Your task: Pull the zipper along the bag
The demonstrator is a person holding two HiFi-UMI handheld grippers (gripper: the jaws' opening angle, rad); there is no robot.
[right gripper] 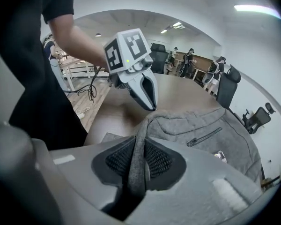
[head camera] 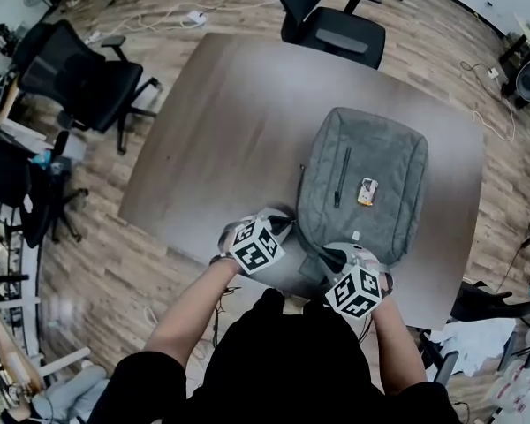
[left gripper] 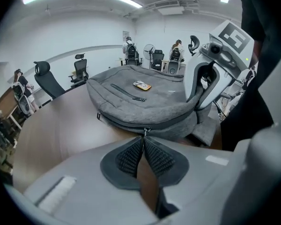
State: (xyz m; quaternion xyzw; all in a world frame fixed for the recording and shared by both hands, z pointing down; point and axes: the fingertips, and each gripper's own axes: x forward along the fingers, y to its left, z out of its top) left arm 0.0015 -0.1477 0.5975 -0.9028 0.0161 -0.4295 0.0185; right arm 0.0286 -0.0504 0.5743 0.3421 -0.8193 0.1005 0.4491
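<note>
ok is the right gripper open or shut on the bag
Shut: the right gripper has a gray fold of the bag pinched between its pads, with no gap showing either side.

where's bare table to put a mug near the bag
Widest bare table is left of the bag, toward the office chair; a strip lies beyond it too. Crowded at the near edge: left tool pinches the zipper pull, right tool clamps the bag's fabric.

Grey bag (head camera: 397,175); brown table (head camera: 212,131); black chair (head camera: 336,29) — black-and-white marker cube (head camera: 256,246).
</note>
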